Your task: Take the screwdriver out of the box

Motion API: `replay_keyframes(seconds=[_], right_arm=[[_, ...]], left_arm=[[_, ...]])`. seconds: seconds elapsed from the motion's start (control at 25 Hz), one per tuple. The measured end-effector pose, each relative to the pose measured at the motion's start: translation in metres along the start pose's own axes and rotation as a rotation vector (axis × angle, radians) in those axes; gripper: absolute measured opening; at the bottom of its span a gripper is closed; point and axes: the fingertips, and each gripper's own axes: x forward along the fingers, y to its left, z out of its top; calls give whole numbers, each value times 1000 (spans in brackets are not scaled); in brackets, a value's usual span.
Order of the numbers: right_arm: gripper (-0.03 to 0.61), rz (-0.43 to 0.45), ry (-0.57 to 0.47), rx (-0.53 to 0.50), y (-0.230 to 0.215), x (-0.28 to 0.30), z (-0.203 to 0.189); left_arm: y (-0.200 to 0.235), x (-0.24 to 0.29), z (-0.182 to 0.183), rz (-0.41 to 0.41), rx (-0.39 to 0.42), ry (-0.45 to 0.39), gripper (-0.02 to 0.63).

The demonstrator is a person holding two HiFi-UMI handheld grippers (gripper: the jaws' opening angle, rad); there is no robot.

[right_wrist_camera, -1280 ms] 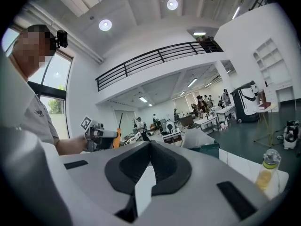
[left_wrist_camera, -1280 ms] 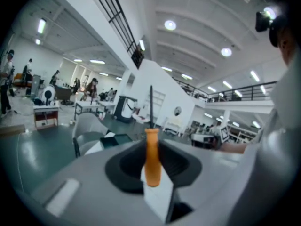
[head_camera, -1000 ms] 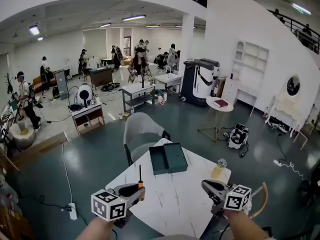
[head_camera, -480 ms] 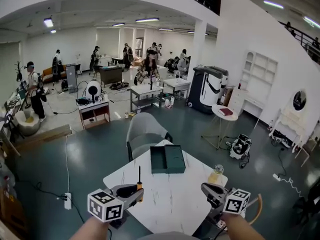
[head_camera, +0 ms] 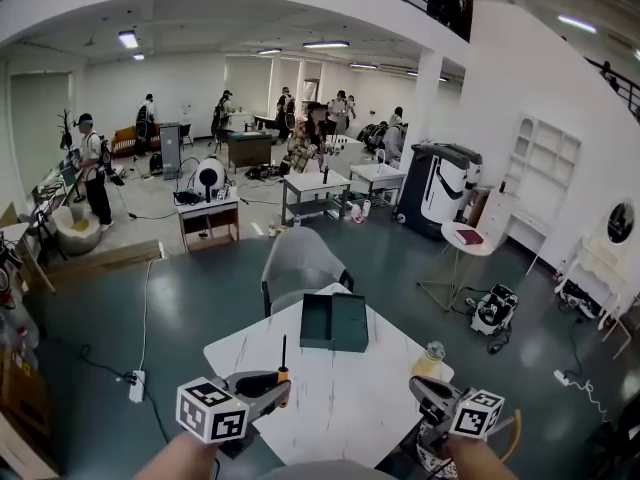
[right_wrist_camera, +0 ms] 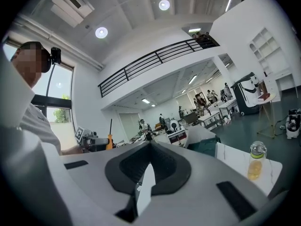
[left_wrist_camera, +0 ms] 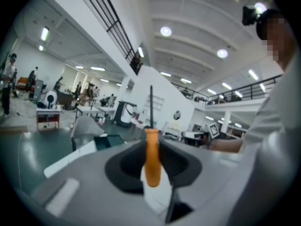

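An orange-handled screwdriver stands upright, shaft up, with my left gripper shut on its handle over the near left part of the white table. In the left gripper view the handle is pinched between the jaws. The dark green box lies open at the table's far side, well beyond both grippers. My right gripper hovers at the table's near right edge, jaws together and nothing in them. The right gripper view shows its closed jaw tips and the screwdriver off to the left.
A small bottle of yellow liquid stands on the table's right corner, close to the right gripper. A grey chair is behind the table. Work tables, a round side table and several people fill the hall beyond.
Both grippers have drifted a little toward the table's near edge, the right one more. The screwdriver stays clamped upright in the left gripper. The head view has swung slightly.
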Motion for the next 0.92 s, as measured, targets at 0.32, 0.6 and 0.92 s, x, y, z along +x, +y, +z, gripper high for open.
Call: replay_keyframes(seconds=[0.32, 0.6, 0.92], right_arm=[[6, 51, 6, -12, 2, 16, 4], [6, 63, 8, -14, 3, 22, 5], [6, 72, 10, -16, 4, 28, 6]], left_arm=[[-1, -2, 5, 37, 12, 1, 91], [4, -9, 9, 57, 7, -11, 91], [8, -9, 8, 60, 2, -8, 91]])
